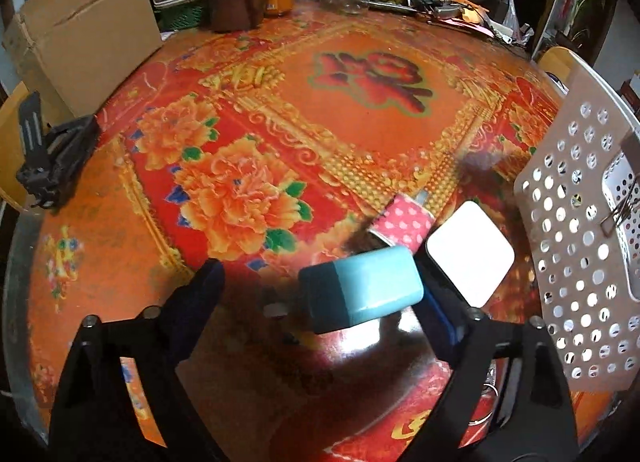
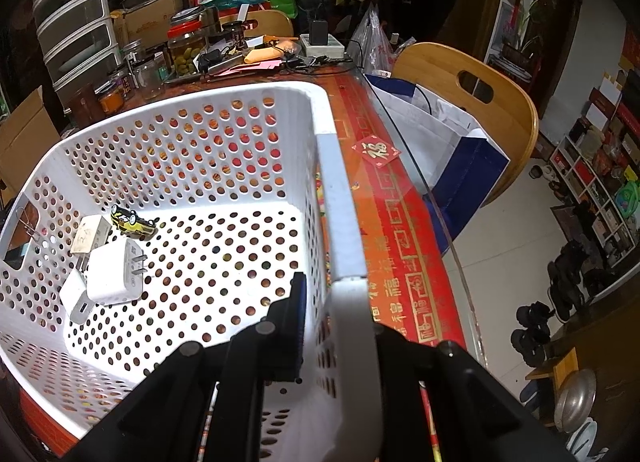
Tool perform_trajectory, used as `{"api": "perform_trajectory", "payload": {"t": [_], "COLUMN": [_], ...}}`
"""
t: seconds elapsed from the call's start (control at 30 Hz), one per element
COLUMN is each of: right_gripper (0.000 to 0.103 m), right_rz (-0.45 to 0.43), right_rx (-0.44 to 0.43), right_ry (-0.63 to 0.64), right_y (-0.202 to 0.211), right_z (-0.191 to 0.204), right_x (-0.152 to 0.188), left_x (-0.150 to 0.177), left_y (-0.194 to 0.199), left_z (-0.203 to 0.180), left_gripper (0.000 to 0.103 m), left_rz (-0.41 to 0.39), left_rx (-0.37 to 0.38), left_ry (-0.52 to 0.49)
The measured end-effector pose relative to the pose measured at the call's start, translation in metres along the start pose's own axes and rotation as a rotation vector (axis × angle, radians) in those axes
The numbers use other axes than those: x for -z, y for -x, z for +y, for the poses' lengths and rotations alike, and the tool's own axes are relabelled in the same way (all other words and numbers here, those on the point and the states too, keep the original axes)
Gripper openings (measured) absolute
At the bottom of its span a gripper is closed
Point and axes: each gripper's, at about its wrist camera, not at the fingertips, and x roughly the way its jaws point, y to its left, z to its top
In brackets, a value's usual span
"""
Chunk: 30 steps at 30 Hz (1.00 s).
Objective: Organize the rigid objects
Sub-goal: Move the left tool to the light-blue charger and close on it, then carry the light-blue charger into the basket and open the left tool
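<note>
Between the spread fingers of the left gripper (image 1: 320, 286), near the table's front edge, the teal rounded plastic block (image 1: 360, 290) should be centred before closing, then carried right into the white perforated plastic basket (image 2: 224, 141), whose rim the right gripper (image 2: 336, 326) clamps.

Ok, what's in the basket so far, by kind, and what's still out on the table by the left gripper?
In the white basket:
Chargers: 3
Toy car: 1
On the table:
Teal box: 1
White box: 1
Polka-dot item: 1
Total: 7
</note>
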Motion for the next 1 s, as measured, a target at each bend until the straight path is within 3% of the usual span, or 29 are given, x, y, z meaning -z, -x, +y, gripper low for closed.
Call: {"api": "perform_trajectory", "payload": {"t": [0.1,0.23,0.53,0.6,0.63,1.0], "right_gripper": [0.011,0.011,0.011,0.011,0.011,0.011], "right_rz": [-0.004,-0.011,-0.017,-0.018,-0.017,-0.009], "right_rx": [0.000,-0.002,-0.002,-0.002,-0.001,0.005], "right_ry": [-0.002,-0.003,-0.002,-0.001,-0.001,0.009], "right_y": [0.000,0.001,0.001,0.001,0.001,0.002], "right_z": [0.000,0.000,0.000,0.000,0.000,-0.001], "right_x": [0.000,-0.001,-0.001,-0.002,-0.001,0.000], "left_x": [0.002,0.006,0.012,0.013,0.013,0.013], "left_y": [-0.001,0.004,0.021,0.028,0.030,0.027], "left_z": [-0.002,-0.010,0.002,0.002,0.001,0.003], "left_gripper": [0.077,0.059,0.057,0.041,0.037,0.038], "left_rz": [-0.015,-0.058,-0.160,-0.189,-0.201,-0.196], "left_rx": [-0.015,-0.036,-0.147,-0.160,-0.168,-0.168], "left_ry": [-0.010,-0.040,-0.006,-0.009,-0.014,-0.014]}}
